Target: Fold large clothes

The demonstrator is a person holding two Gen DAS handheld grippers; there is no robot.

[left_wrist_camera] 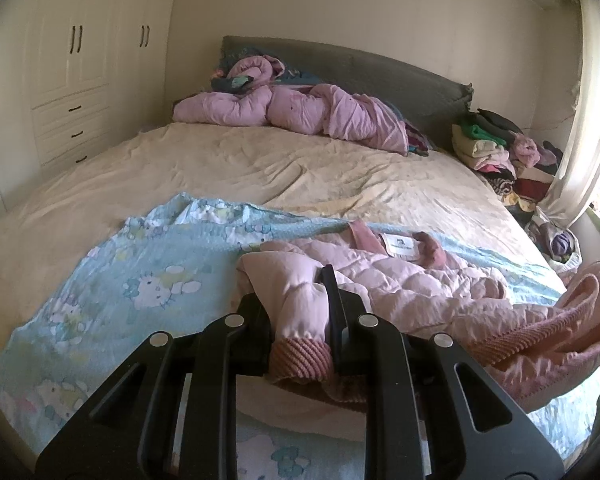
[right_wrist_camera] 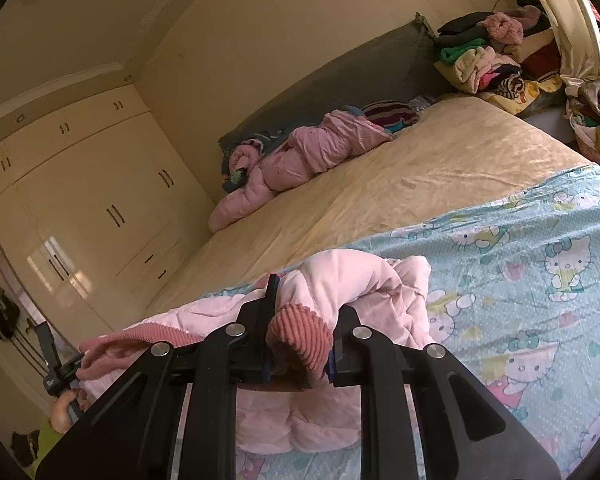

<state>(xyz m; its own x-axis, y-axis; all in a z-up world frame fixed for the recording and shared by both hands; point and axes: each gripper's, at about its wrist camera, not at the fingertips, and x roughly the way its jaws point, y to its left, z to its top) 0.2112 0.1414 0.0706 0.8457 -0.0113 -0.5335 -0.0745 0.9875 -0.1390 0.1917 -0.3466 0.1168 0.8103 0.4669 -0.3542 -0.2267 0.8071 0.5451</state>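
On the blue cartoon-print sheet (left_wrist_camera: pixel 148 264) at the near end of the bed (left_wrist_camera: pixel 260 168) lies the pink quilted jacket (left_wrist_camera: pixel 420 280), its collar label facing up and away, its body running crosswise between the two hands; the left gripper (left_wrist_camera: pixel 296 320) pinches one ribbed cuff (left_wrist_camera: pixel 300 360), the right gripper (right_wrist_camera: pixel 300 320) pinches the other cuff (right_wrist_camera: pixel 296 340), each sleeve bunched between the jaws; the jacket's body lies ahead of both, so the sleeves would likely fold forward across it, neither hand nearer.
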